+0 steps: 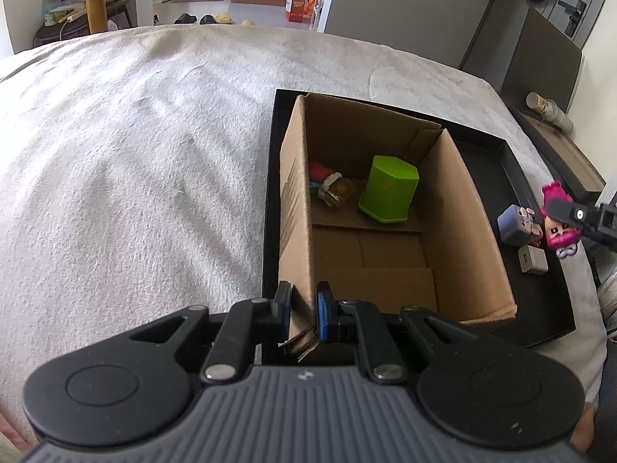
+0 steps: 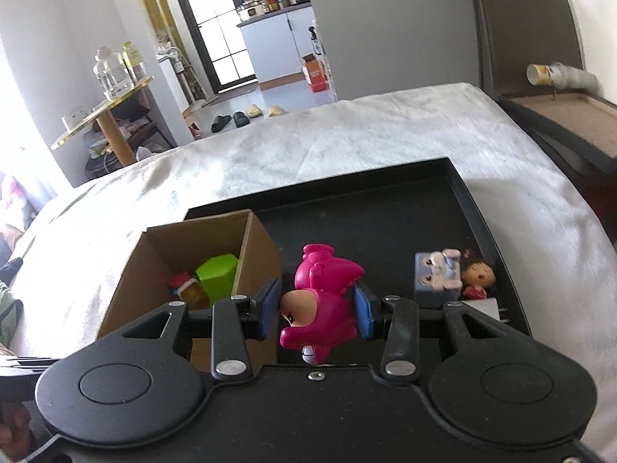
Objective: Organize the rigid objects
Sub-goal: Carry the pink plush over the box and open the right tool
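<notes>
An open cardboard box [image 1: 455, 208] stands in a black tray [image 1: 540, 308] on a white-covered bed. Inside it lie a green block [image 1: 388, 189] and a small red-capped figure [image 1: 327, 187]. My left gripper [image 1: 302, 312] is shut on the box's near left wall. My right gripper [image 2: 316, 305] is shut on a pink toy figure [image 2: 324, 301], held above the tray just right of the box [image 2: 254, 239]. In the left wrist view the pink figure [image 1: 559, 231] shows at the far right in the right gripper's fingers [image 1: 570, 212].
A blue-grey cube toy [image 2: 435, 277], a small red-dressed doll [image 2: 478, 277] and a white charger block [image 1: 534, 262] lie in the tray's right part. The white blanket [image 1: 135, 173] spreads left of the tray. A brown side shelf [image 2: 570, 123] holds a lying bottle.
</notes>
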Demonstrator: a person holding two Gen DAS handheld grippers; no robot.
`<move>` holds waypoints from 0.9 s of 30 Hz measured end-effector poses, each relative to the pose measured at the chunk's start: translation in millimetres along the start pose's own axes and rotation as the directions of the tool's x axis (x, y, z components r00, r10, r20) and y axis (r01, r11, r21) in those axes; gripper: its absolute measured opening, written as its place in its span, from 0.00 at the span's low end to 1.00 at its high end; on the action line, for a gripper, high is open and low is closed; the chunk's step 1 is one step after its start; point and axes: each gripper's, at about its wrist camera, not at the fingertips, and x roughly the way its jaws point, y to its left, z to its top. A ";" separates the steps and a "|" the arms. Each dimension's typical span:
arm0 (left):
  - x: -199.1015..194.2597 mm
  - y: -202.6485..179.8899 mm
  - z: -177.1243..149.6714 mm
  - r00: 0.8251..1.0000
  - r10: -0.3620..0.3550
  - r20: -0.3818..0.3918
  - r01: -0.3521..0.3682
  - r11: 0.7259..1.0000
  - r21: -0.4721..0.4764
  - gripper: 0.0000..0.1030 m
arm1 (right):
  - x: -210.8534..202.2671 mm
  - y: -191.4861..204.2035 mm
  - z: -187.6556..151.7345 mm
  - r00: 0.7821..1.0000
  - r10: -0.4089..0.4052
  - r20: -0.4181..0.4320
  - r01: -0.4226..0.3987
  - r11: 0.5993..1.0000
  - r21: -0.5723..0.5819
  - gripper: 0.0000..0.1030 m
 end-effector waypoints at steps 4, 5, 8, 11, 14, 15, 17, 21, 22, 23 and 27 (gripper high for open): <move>-0.1 -0.2 0.2 1.000 -0.001 0.001 0.001 1.000 -0.001 0.12 | 0.0 14.0 4.2 1.000 0.015 0.004 -0.015 0.999 -0.028 0.39; 0.0 -0.2 0.3 1.000 -0.002 0.002 0.002 1.000 -0.002 0.12 | 0.0 17.5 5.6 1.000 0.020 0.003 -0.020 0.999 -0.031 0.39; -0.4 1.1 0.1 1.000 -0.010 0.005 0.010 1.000 -0.008 0.12 | -0.5 28.3 9.6 0.999 0.033 0.004 -0.033 0.998 -0.047 0.39; -0.8 2.5 0.4 1.000 -0.014 0.007 0.014 1.000 -0.010 0.12 | -0.1 41.2 12.9 0.999 0.046 0.002 -0.046 0.996 -0.078 0.39; -1.2 4.3 0.5 1.000 -0.024 0.008 0.024 1.000 -0.017 0.12 | 1.8 53.7 15.1 0.998 0.059 -0.005 -0.059 0.993 -0.106 0.39; -1.3 4.9 0.3 1.000 -0.028 0.008 0.028 0.999 -0.020 0.12 | 3.0 58.2 15.8 0.998 0.063 -0.010 -0.064 0.992 -0.112 0.39; -1.3 6.3 0.1 0.999 -0.034 0.009 0.034 0.999 -0.025 0.12 | 5.0 66.1 16.3 0.997 0.073 -0.019 -0.075 0.990 -0.122 0.39; -1.1 8.8 -0.6 0.999 -0.051 0.011 0.051 0.998 -0.032 0.13 | 10.2 84.2 13.9 0.995 0.088 -0.037 -0.093 0.984 -0.151 0.39; -1.1 9.2 -1.0 0.998 -0.055 0.012 0.055 0.998 -0.032 0.13 | 11.8 88.3 12.8 0.995 0.089 -0.042 -0.095 0.983 -0.158 0.39; -1.1 9.5 -1.1 0.998 -0.058 0.012 0.059 0.998 -0.032 0.13 | 13.1 92.6 11.8 0.995 0.089 -0.046 -0.095 0.982 -0.165 0.39; -0.8 12.6 -0.9 0.997 -0.074 0.014 0.074 0.996 -0.041 0.13 | 16.7 107.2 7.9 0.994 0.091 -0.063 -0.101 0.978 -0.184 0.39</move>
